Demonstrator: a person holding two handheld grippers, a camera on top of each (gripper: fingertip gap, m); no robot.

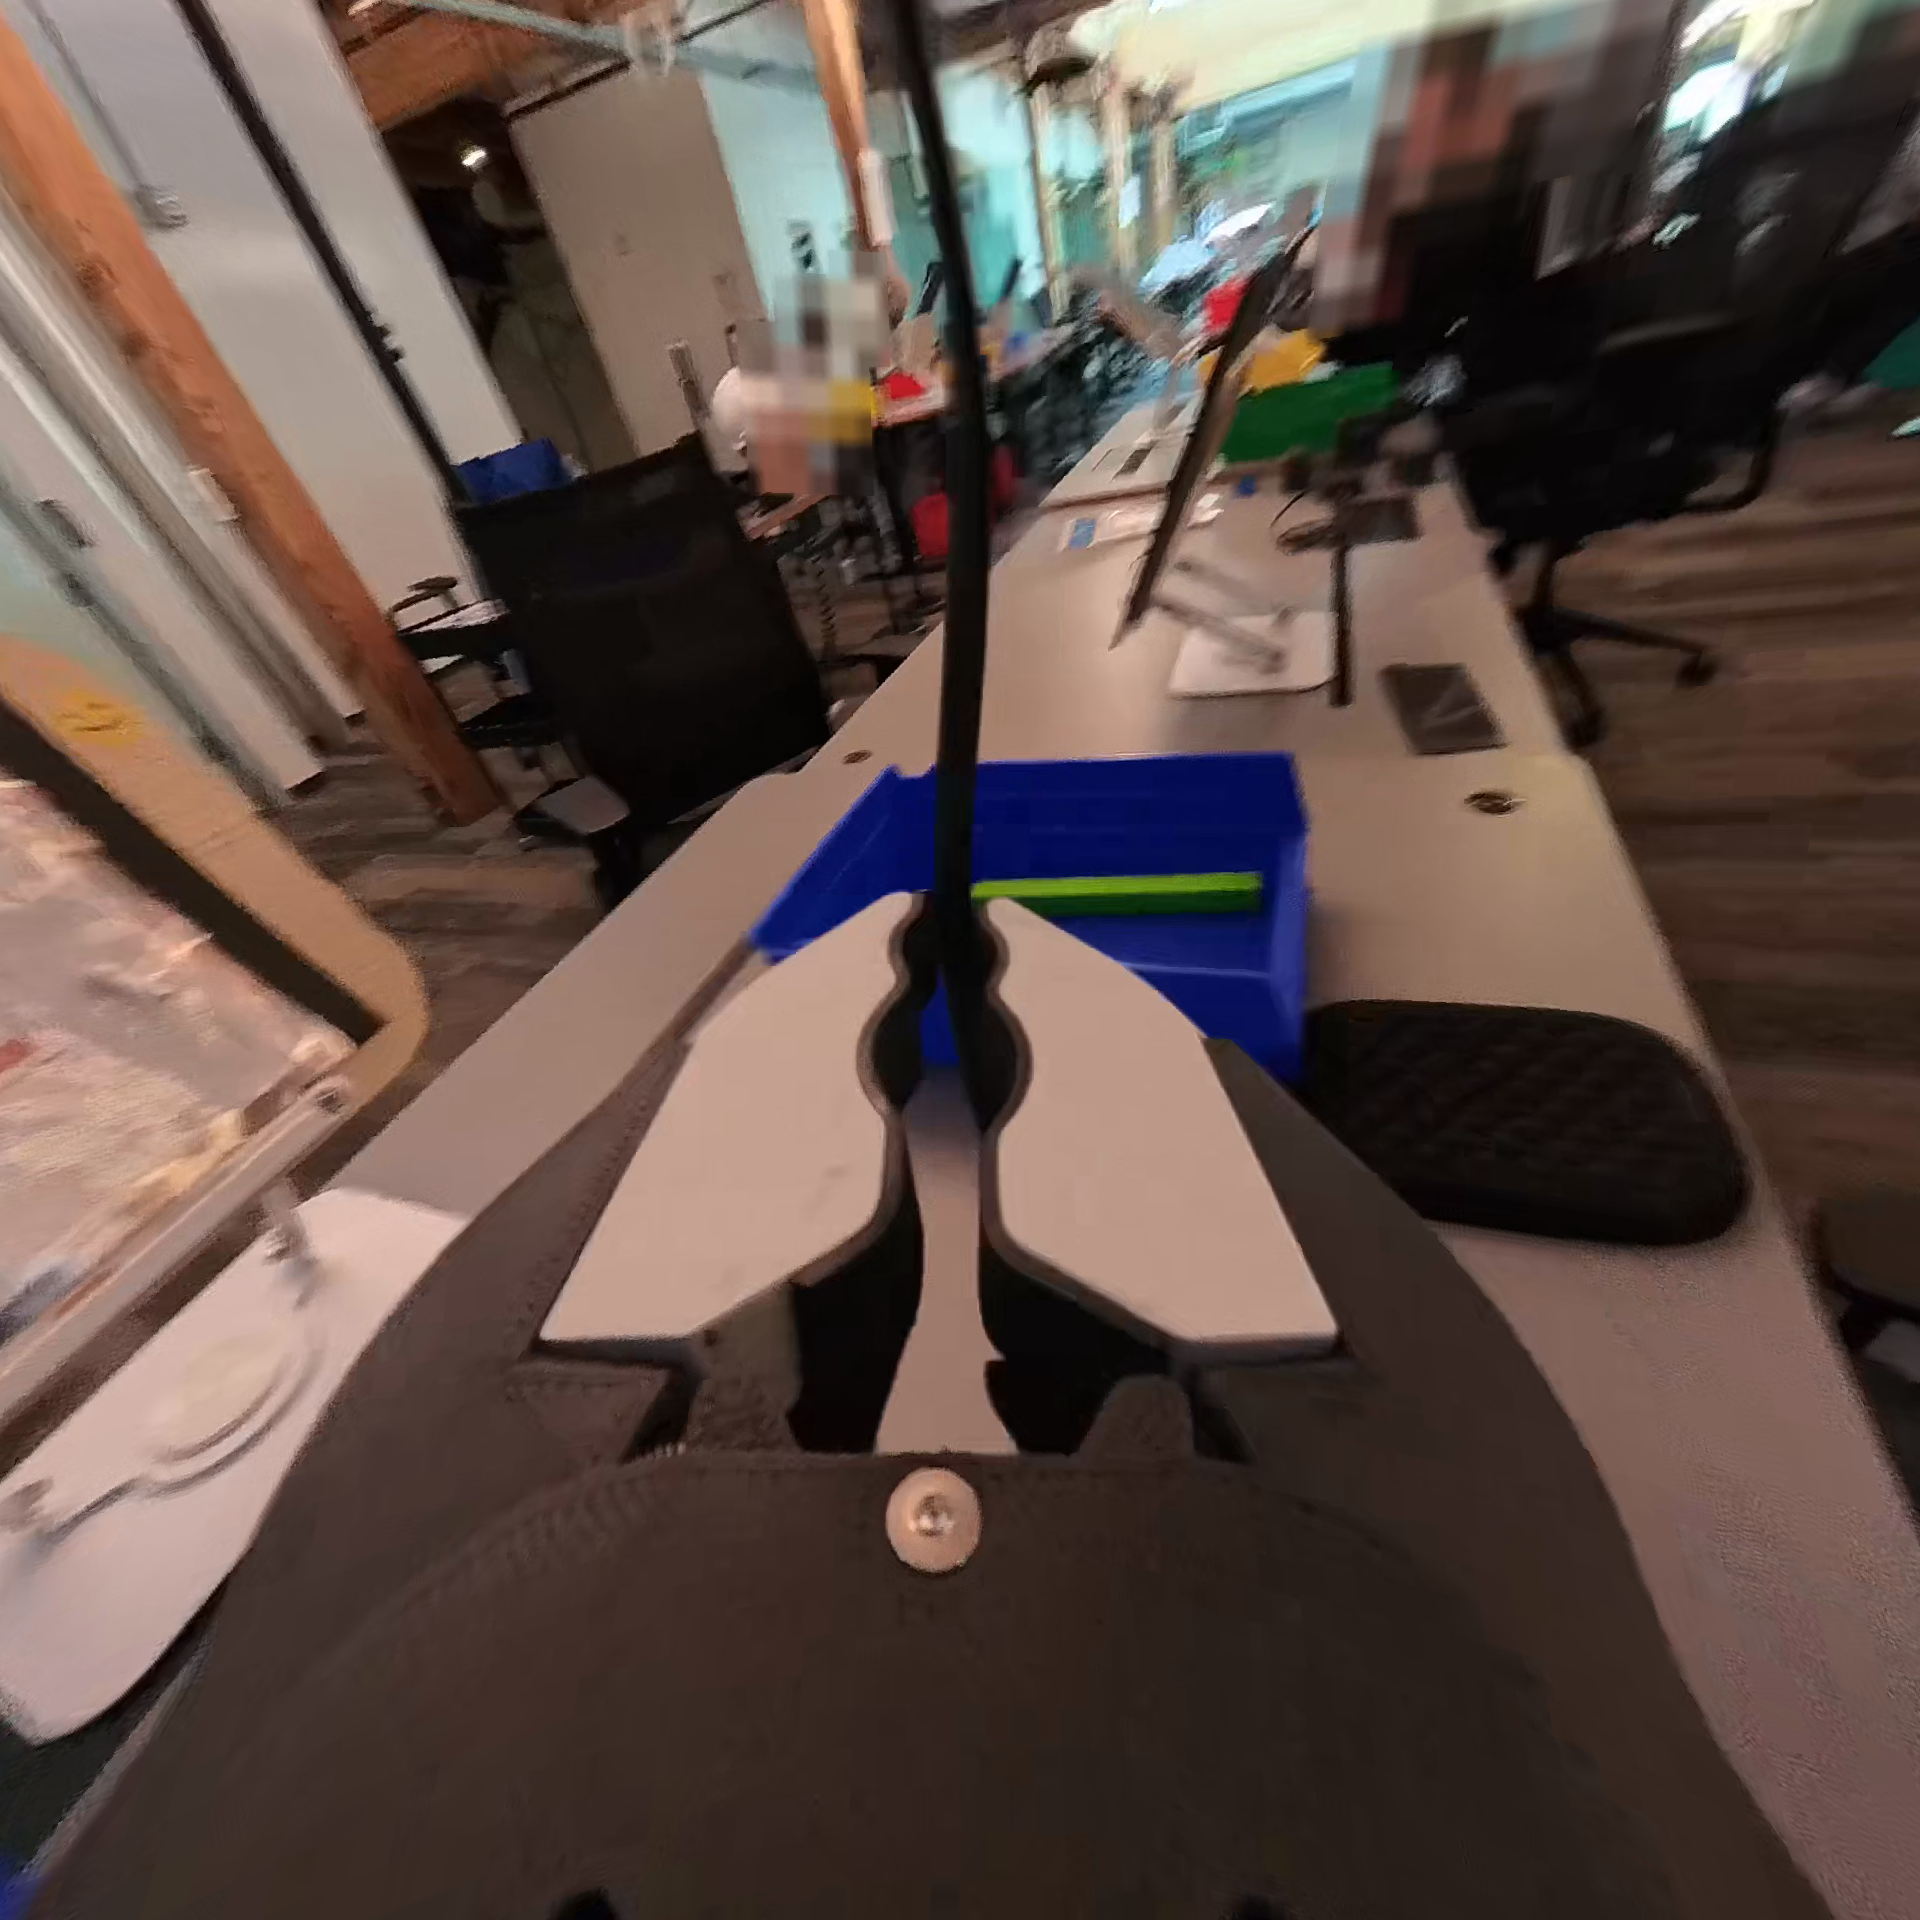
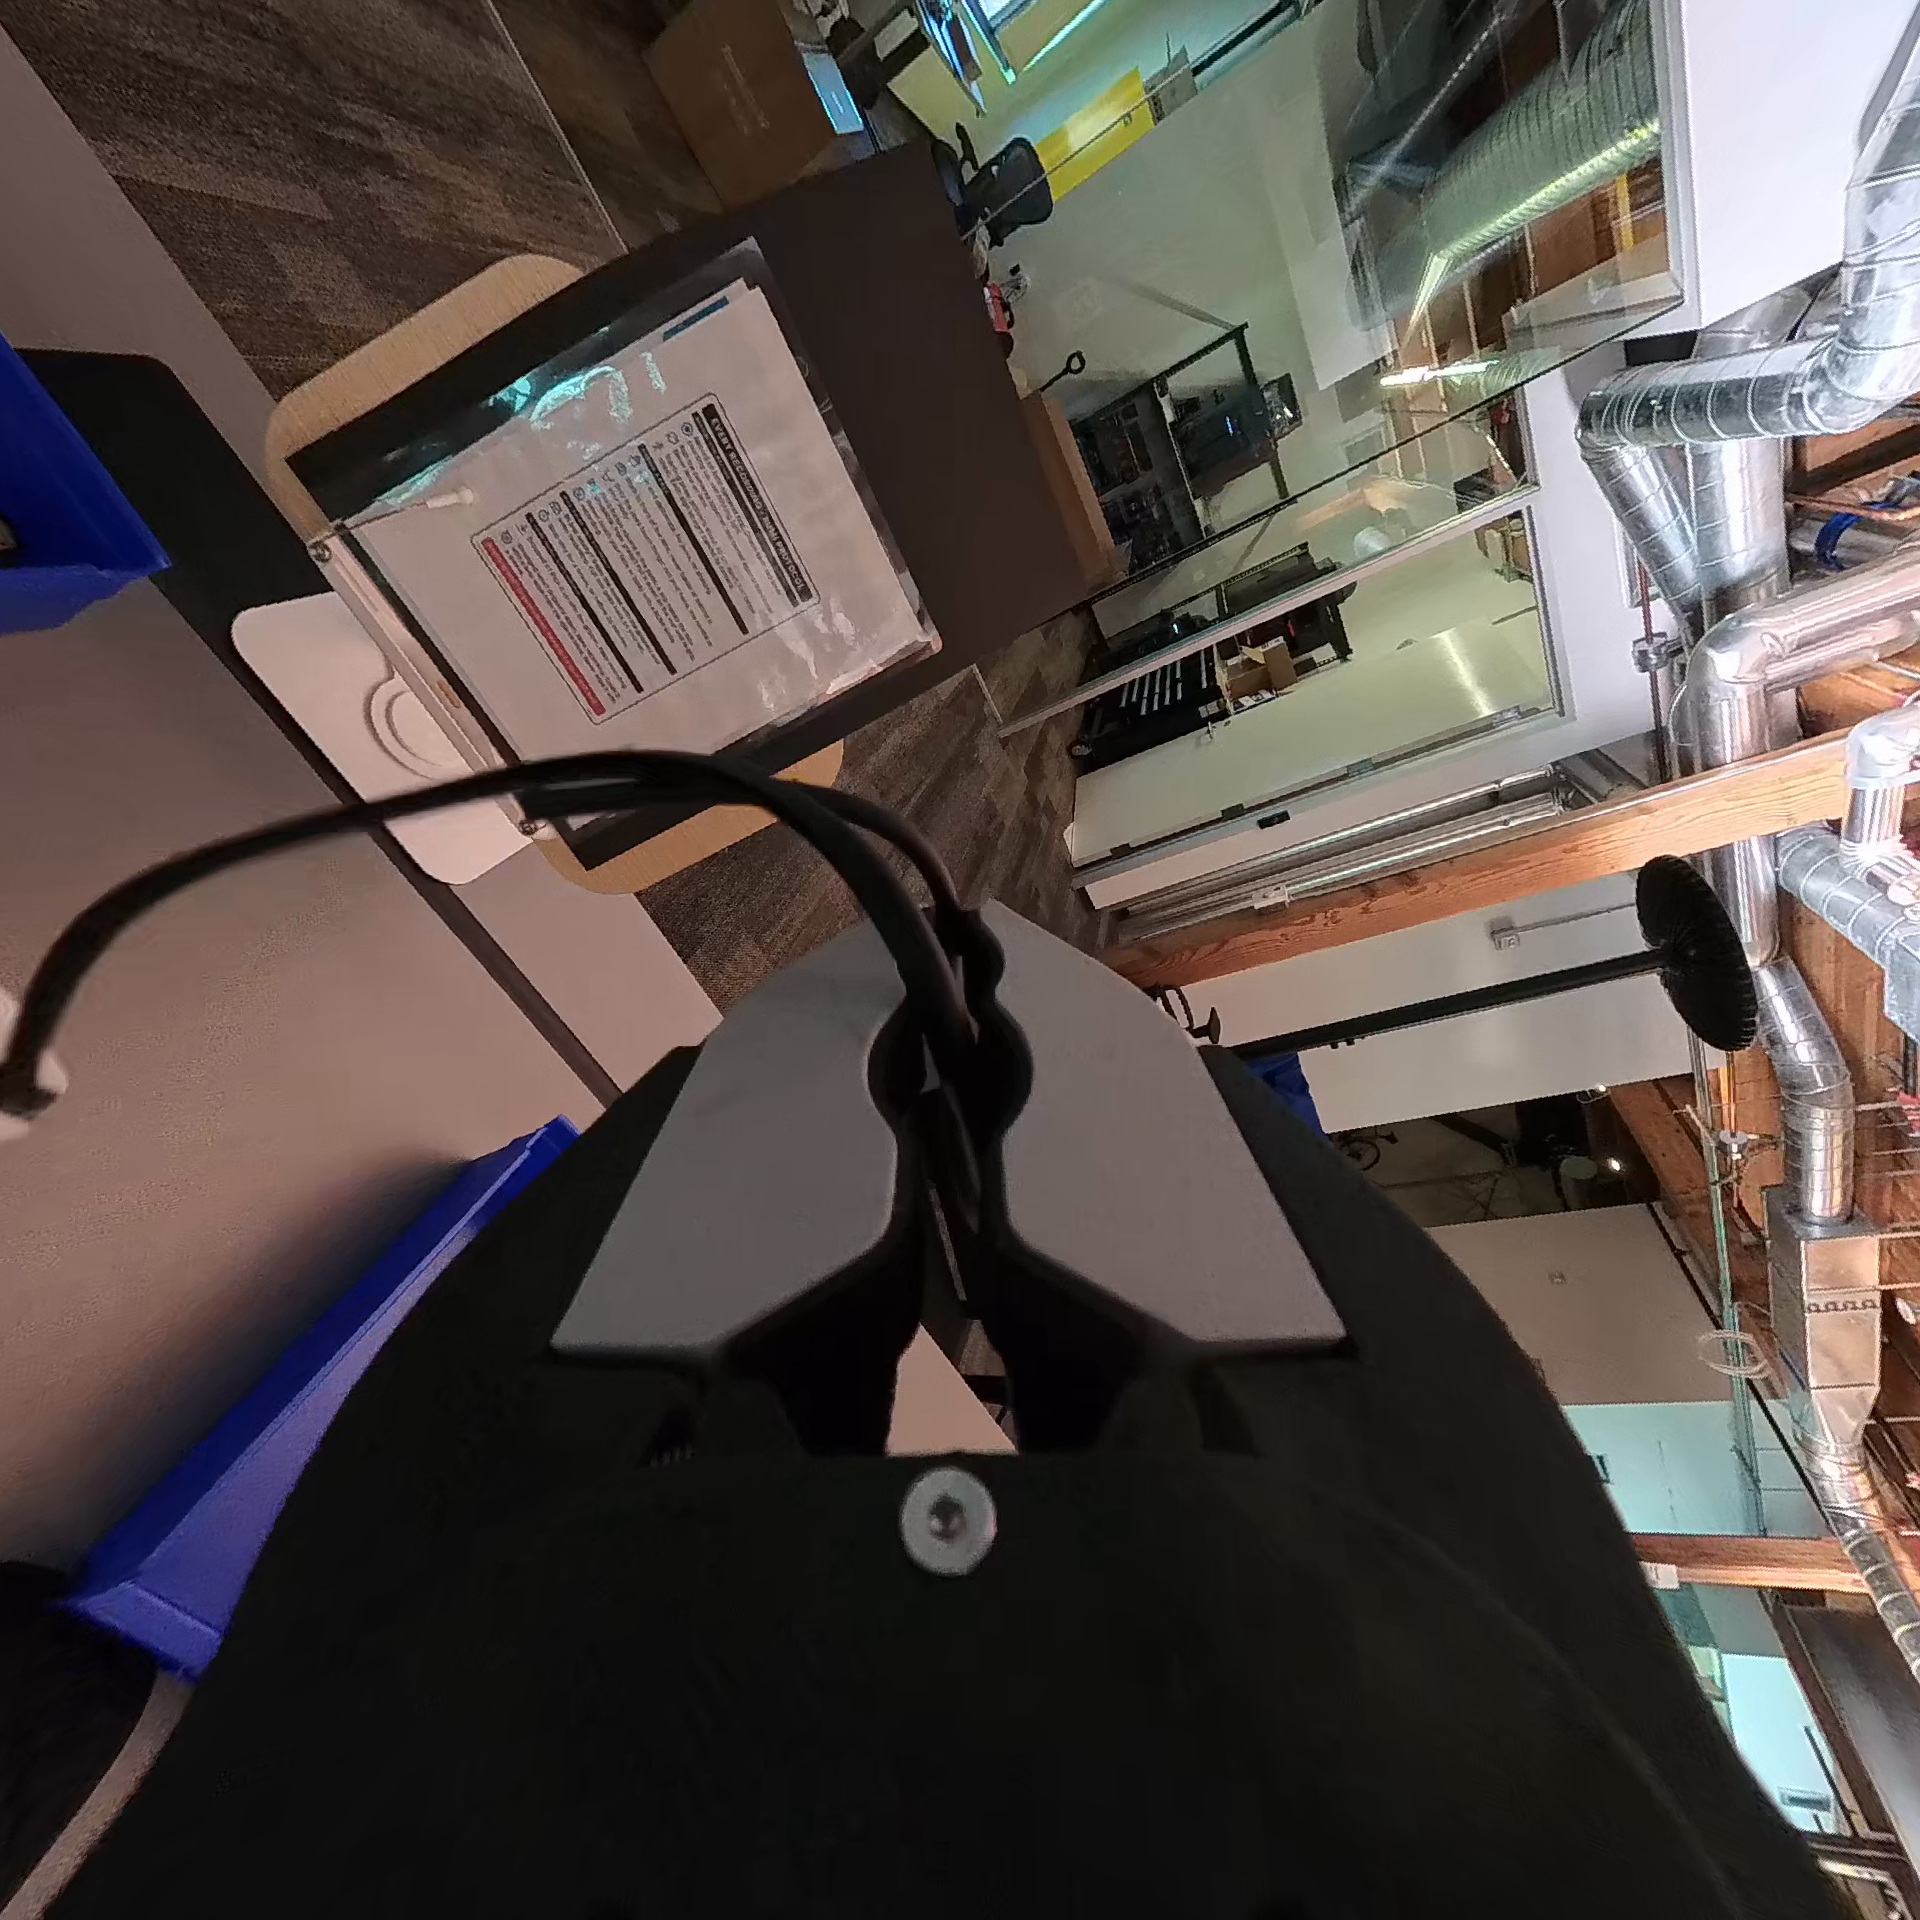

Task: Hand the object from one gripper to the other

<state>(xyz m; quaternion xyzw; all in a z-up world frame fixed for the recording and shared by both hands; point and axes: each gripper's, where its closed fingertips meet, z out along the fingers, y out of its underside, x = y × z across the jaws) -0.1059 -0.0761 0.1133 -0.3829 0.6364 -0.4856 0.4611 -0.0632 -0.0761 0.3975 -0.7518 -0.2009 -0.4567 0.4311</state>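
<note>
The object is a black cable. In the left wrist view, my left gripper is shut on the cable, which rises straight up from between the fingertips and leaves the top of the frame. In the right wrist view, my right gripper is shut on a doubled-over bundle of the same black cable. From there one strand arcs away to the left and ends near the left edge of the view. Both grippers hold the cable above a grey desk. Neither view shows the other gripper clearly.
A blue bin holding a green bar sits on the desk just beyond my left gripper, with a black quilted pad to its right. A clear sign holder stands at the desk edge. Blue bins lie below my right gripper. One gripper's finger ends stand about 30 centimetres off the other's.
</note>
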